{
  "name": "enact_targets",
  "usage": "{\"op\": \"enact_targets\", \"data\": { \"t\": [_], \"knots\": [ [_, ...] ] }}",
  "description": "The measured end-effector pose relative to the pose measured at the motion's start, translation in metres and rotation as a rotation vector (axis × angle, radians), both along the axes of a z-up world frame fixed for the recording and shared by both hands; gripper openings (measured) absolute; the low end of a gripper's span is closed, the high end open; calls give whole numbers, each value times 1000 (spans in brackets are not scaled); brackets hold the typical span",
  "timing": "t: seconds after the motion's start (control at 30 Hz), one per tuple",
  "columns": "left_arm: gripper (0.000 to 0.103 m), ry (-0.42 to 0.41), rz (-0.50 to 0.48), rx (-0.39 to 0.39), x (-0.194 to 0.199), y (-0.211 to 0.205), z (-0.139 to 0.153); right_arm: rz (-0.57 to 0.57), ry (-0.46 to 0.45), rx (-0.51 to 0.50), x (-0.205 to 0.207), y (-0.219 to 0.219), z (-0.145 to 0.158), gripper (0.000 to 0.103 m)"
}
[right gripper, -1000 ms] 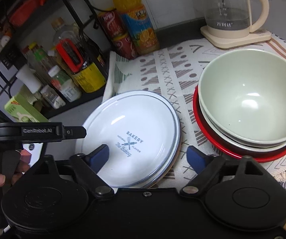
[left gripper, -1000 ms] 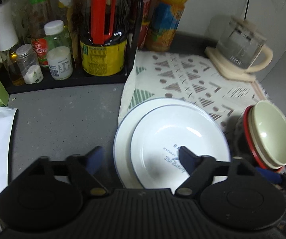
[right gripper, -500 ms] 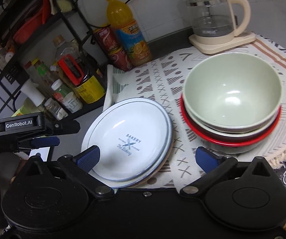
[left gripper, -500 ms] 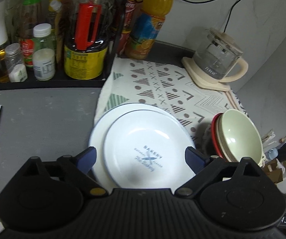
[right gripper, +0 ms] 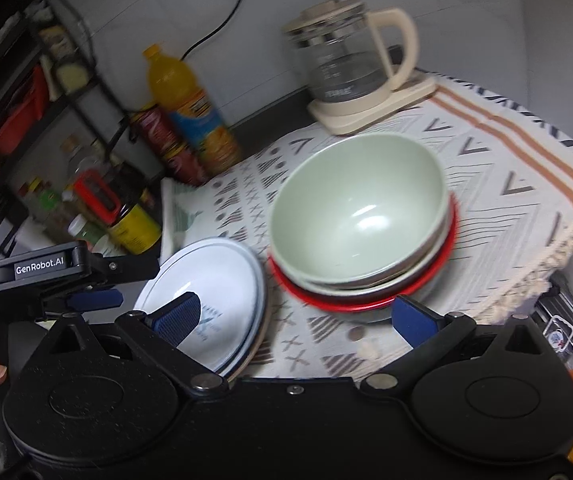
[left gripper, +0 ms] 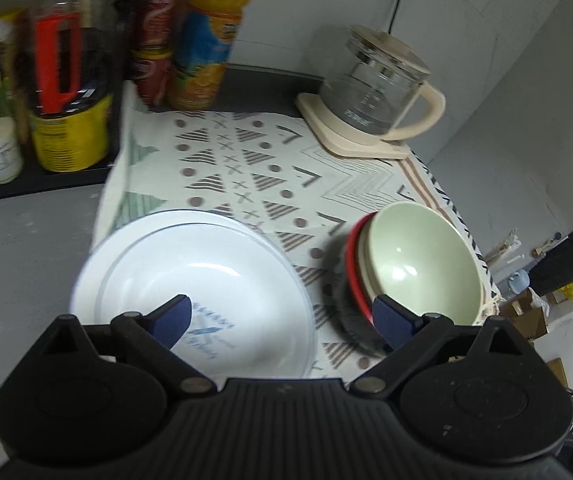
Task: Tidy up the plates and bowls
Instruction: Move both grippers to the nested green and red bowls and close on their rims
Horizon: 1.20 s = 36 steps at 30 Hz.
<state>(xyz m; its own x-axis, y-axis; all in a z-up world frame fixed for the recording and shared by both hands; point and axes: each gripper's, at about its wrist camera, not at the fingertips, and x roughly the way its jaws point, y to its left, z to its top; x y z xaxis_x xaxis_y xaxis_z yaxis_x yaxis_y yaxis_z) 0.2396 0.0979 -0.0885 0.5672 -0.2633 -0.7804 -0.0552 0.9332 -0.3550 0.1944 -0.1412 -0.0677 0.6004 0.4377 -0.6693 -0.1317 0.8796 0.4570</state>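
- Grippers: the left gripper point(left gripper: 282, 316) and right gripper point(right gripper: 300, 316) both stand released, jaws spread wide with nothing between them.
- Stacked white plates point(left gripper: 206, 272) lie on the patterned cloth point(left gripper: 326, 176), overhanging its left edge.
- Nested bowls point(right gripper: 360, 220), green on top, sit just right of the plates.
- A glass kettle point(left gripper: 374, 96) stands at the far end.

Right gripper point(right gripper: 294, 316): jaws spread wide, having just been opening, nothing between the pads. Ahead of it, a stack of bowls point(right gripper: 360, 220), pale green on top and red-rimmed at the bottom, stands on a patterned cloth point(right gripper: 486, 168). Just left of it lie stacked white plates point(right gripper: 222, 276), apparently two; blur prevents a sure count. The left gripper point(right gripper: 94, 298) hovers at the plates' left edge. A glass kettle point(right gripper: 346, 64) stands behind.
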Motion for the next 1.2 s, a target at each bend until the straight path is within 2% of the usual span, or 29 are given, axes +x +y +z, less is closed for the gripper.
{"op": "enact_targets", "data": {
  "t": [0.17,0.27,0.3,0.37,0.43,0.57,0.63,0.73,0.87,1.03,1.2],
  "knots": [
    [95,22,11,-23,12,-18,-2,-29,20,12,12,-24,-5,103],
    [93,30,13,-5,18,-31,-5,-36,36,49,22,-35,-9,103],
    [91,44,23,-22,21,-34,-8,-39,47,55,27,-38,-11,103],
    [82,63,30,-52,26,-40,-12,-39,68,63,36,-43,-14,102],
    [70,73,29,-38,30,-50,-15,-17,75,64,44,-46,-16,100],
    [51,126,44,-78,41,-63,-26,16,109,43,65,-53,-23,86],
    [42,160,63,-113,46,-66,-34,30,137,45,77,-57,-30,84],
    [38,199,90,-129,53,-72,-44,45,169,53,92,-62,-40,83],
    [33,223,128,-112,63,-79,-52,88,214,55,113,-63,-54,72],
    [32,244,177,-83,73,-87,-58,126,279,53,133,-66,-71,66],
    [25,278,255,-66,79,-89,-67,175,343,20,153,-65,-87,43]
  ]
}}
